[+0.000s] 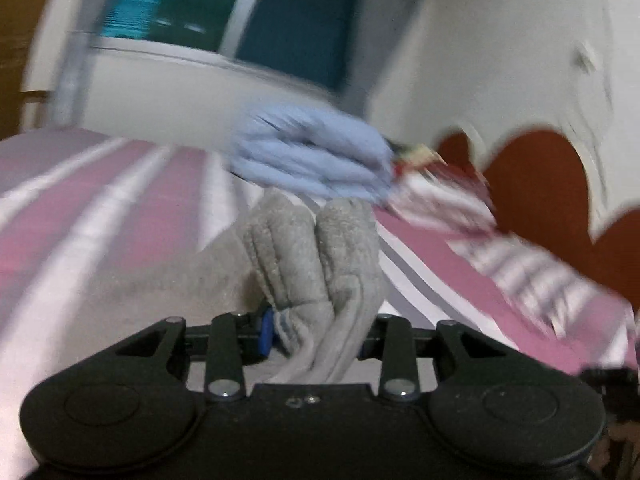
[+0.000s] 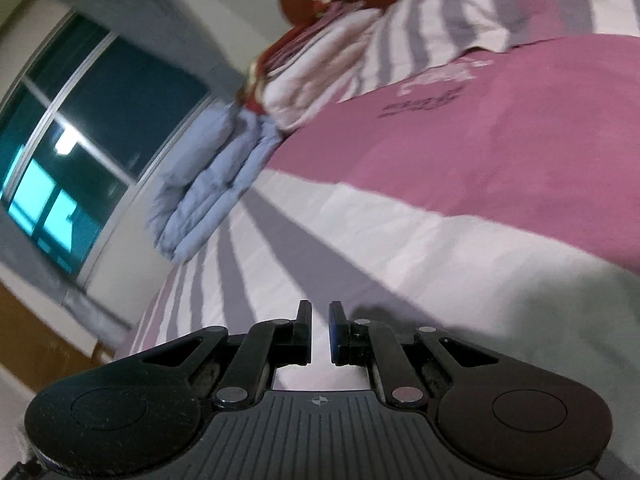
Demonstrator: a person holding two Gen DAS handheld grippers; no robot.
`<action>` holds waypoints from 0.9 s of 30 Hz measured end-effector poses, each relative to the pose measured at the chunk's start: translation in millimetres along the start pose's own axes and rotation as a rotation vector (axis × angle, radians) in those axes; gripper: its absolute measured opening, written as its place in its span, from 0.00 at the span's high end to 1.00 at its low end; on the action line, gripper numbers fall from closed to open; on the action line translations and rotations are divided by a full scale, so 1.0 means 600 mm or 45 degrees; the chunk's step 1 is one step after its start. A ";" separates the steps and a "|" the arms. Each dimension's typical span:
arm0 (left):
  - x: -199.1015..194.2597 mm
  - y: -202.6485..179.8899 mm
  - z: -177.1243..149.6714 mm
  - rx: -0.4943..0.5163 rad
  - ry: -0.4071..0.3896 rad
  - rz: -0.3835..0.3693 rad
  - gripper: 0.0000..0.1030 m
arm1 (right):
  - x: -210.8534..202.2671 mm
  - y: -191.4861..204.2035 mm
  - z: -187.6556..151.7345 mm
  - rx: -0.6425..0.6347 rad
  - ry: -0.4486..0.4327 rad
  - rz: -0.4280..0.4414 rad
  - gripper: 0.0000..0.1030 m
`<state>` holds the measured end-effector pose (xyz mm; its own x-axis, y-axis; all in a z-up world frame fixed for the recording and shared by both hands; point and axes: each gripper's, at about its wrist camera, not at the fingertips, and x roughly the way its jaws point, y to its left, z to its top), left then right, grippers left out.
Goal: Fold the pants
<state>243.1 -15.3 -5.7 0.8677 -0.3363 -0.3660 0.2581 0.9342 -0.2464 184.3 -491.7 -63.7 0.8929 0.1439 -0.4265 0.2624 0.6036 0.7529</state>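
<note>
In the left wrist view my left gripper [image 1: 316,332] is shut on a thick bunched fold of the grey pants [image 1: 316,256], which bulges up between the fingers and hides their tips. The rest of the grey cloth trails off to the left over the bed. In the right wrist view my right gripper [image 2: 320,320] hangs over the striped bed cover with a narrow gap between its fingers and nothing in them. No grey pants are clearly seen in that view, apart from a pale grey patch at the right edge [image 2: 600,320].
The bed has a pink, white and grey striped cover [image 1: 100,208] [image 2: 500,140]. A folded light-blue garment [image 1: 316,160] [image 2: 216,176] and a folded red-and-white striped cloth [image 1: 440,200] [image 2: 316,68] lie at the far side. A window [image 1: 260,20] [image 2: 100,120] is behind.
</note>
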 end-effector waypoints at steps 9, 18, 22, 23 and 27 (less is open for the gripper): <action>0.078 -0.145 -0.087 0.350 0.102 0.051 0.76 | -0.003 -0.012 0.004 0.043 0.023 -0.005 0.92; 0.137 -0.175 -0.093 0.358 0.212 -0.056 0.32 | 0.005 -0.003 -0.001 0.026 0.042 -0.008 0.92; 0.110 -0.176 -0.099 0.276 0.184 -0.142 0.15 | -0.001 -0.007 -0.003 0.032 0.038 -0.025 0.91; 0.108 -0.178 -0.099 0.276 0.192 -0.143 0.16 | -0.002 -0.008 -0.003 0.039 0.035 -0.032 0.91; 0.085 -0.178 -0.094 0.278 0.179 -0.117 0.18 | -0.002 -0.003 -0.006 0.031 0.038 -0.049 0.91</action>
<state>235.7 -138.8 -48.6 0.7727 -0.4200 -0.4760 0.4320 0.8973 -0.0904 181.5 -490.3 -66.5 0.8710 0.1445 -0.4696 0.3052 0.5900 0.7475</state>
